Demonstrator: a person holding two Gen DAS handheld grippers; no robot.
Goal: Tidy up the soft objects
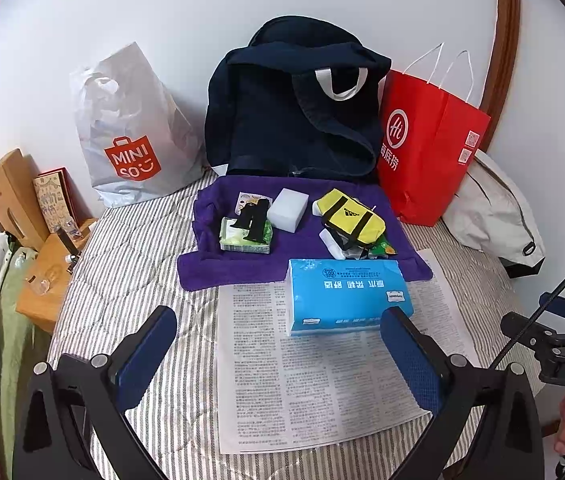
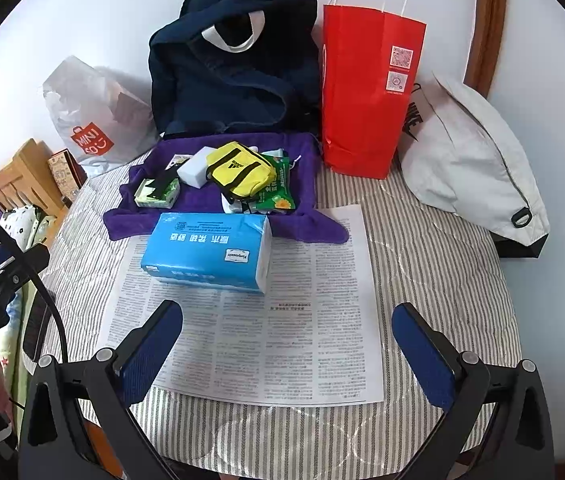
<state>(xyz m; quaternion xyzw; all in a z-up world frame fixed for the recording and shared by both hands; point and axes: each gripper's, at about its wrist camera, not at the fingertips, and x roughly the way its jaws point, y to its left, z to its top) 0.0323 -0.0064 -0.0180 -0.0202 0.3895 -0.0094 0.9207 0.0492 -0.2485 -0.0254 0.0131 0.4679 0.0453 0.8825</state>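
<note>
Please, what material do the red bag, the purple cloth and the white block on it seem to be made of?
Red bag: likely paper, matte, with sharp creases and thin twisted cord handles.
Purple cloth: probably terry or fleece towel; its surface is fuzzy and it bunches in soft folds.
White block: seems to be foam sponge, matte and uniform, though its texture is too small to confirm.

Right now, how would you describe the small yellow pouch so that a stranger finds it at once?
Find the purple towel spread on the striped bed in front of the dark blue bag. On the towel's right part lies the yellow pouch, resting on some packets. It alone is bright yellow, shaped like a tiny duffel with black straps and logo.
</note>
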